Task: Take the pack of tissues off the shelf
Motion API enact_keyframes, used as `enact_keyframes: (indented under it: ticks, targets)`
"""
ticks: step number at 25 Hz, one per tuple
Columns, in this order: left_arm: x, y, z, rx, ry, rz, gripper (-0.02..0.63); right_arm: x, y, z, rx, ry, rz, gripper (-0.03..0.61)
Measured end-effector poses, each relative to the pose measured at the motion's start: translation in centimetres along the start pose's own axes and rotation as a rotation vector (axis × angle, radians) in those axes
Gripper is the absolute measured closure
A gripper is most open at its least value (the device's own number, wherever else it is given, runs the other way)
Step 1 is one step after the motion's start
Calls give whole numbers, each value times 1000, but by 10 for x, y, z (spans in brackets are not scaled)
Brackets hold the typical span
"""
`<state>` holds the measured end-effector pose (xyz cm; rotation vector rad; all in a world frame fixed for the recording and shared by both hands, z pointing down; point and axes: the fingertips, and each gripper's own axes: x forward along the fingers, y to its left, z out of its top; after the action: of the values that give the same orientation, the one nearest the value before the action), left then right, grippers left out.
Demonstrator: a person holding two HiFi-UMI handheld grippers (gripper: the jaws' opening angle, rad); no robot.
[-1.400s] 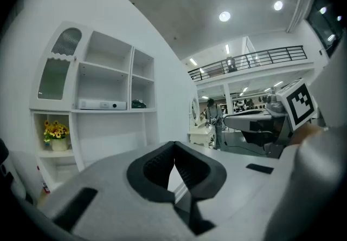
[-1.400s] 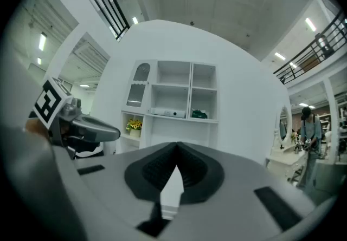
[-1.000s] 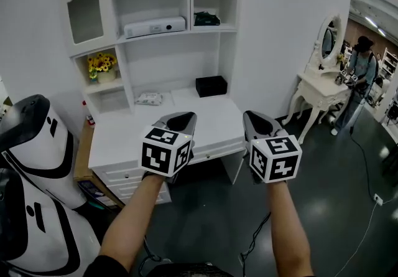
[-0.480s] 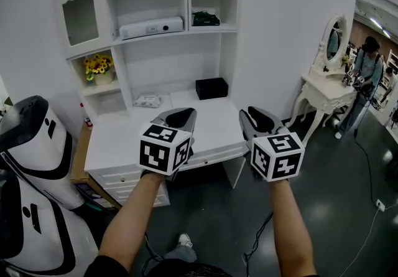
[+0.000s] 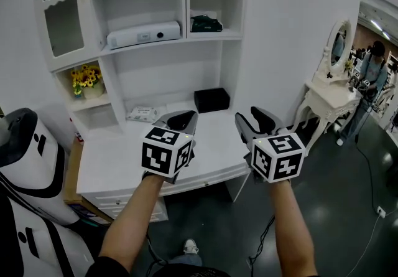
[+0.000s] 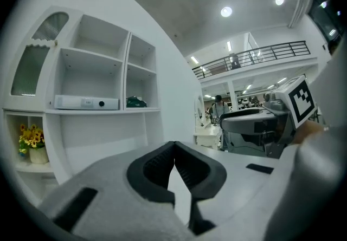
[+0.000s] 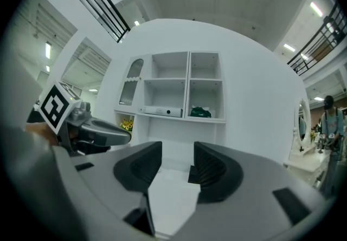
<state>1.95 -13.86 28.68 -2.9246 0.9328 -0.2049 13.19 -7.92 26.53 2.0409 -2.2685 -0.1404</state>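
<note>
A flat pale pack (image 5: 142, 112) lies at the back left of the white desk top (image 5: 112, 157), under the shelves. A dark green packet (image 5: 205, 21) sits on the upper right shelf and also shows in the left gripper view (image 6: 135, 103) and the right gripper view (image 7: 201, 111). Both grippers hover side by side over the desk's front, well short of either pack. My left gripper (image 5: 180, 119) is shut and empty, its tips meeting (image 6: 174, 150). My right gripper (image 5: 255, 117) has its jaws opening with nothing between them (image 7: 178, 161).
A long white device (image 5: 144, 34) lies on the shelf left of the green packet. A black box (image 5: 211, 99) stands at the desk's back, sunflowers (image 5: 83, 78) in a left nook. A white machine (image 5: 25, 151) stands at left, a dressing table (image 5: 329, 92) and a person (image 5: 373, 70) at right.
The shelf unit and desk have come nearer in the head view. The right gripper's jaws have spread apart; the left gripper stays shut.
</note>
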Motion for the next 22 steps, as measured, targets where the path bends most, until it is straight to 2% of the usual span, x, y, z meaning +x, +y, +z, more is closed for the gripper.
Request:
enact_keyframes:
  ticks: [4,12,22]
  targets:
    - [43,42,5,4,8,-12,611,59,-13,7,-8,3,11,362]
    - [106,124,12,-3,8,-13,611,158,-33,17,-13,10,8,333]
    - [141,173,21,-2,-15,-14,611,219,-41,32,-43,-11,9,316]
